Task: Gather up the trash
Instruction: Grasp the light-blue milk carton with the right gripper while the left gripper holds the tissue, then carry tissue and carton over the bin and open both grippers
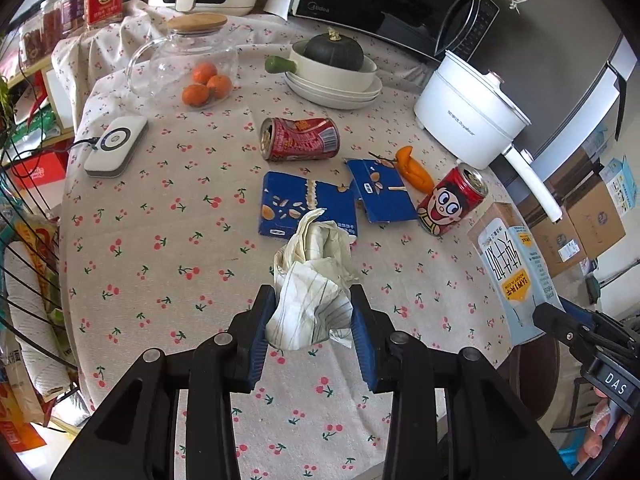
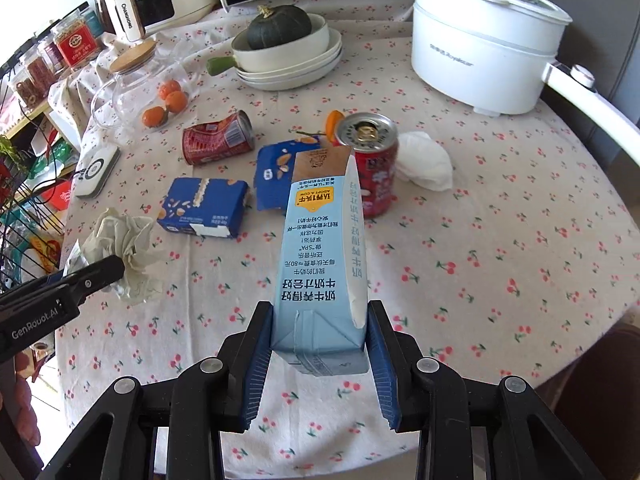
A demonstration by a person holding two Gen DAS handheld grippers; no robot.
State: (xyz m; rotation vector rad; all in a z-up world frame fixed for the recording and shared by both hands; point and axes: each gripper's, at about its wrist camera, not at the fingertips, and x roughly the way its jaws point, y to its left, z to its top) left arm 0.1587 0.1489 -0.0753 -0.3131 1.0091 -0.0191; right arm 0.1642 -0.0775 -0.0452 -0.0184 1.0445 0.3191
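Left tool (image 1: pixel 312 316) grips napkin (image 1: pixel 310 280) | right tool (image 2: pixel 320 334) grips carton (image 2: pixel 320 248) | 2 cans (image 1: pixel 298 138) (image 1: pixel 452 202)

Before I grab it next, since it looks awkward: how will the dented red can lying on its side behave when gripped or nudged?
The dented red can lies on its side, so a nudge may roll it across the tablecloth, unevenly because of the dent. Its opened top suggests it is empty and light. The crushed wall will probably give further under a squeeze.

On the table (image 2: pixel 520 240), a dented can (image 2: pixel 218 138) lies left of the upright can (image 2: pixel 370 160); two flattened boxes (image 2: pixel 204 206) lie before them, a tissue (image 2: pixel 424 166) to the right.
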